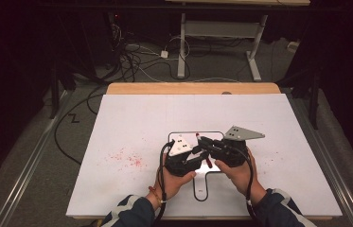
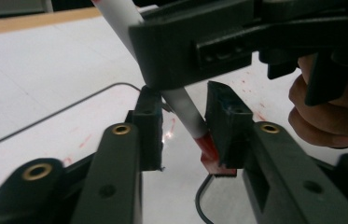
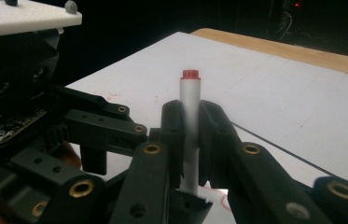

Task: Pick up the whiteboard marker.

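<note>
Marker (image 3: 189, 126) one, clamped in right tool (image 3: 190, 140), left tool (image 2: 185, 135) around red cap (image 2: 207, 145)

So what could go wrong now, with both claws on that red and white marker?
The right gripper clamps the marker barrel, but the left gripper barely catches its red cap with one pad, so it may slip off. If the cap pops free, ink could add to the red specks on the white board.

This looks like a lab or recording studio: black curtains (image 1: 18, 56) close in the space, loose cables (image 1: 131, 59) sprawl over the grey floor (image 1: 32, 161) at 11 o'clock, and a white board (image 1: 141, 123) covers the wooden table (image 1: 193, 88), with a height-adjustable desk frame (image 1: 221, 33) at 12 o'clock.
</note>
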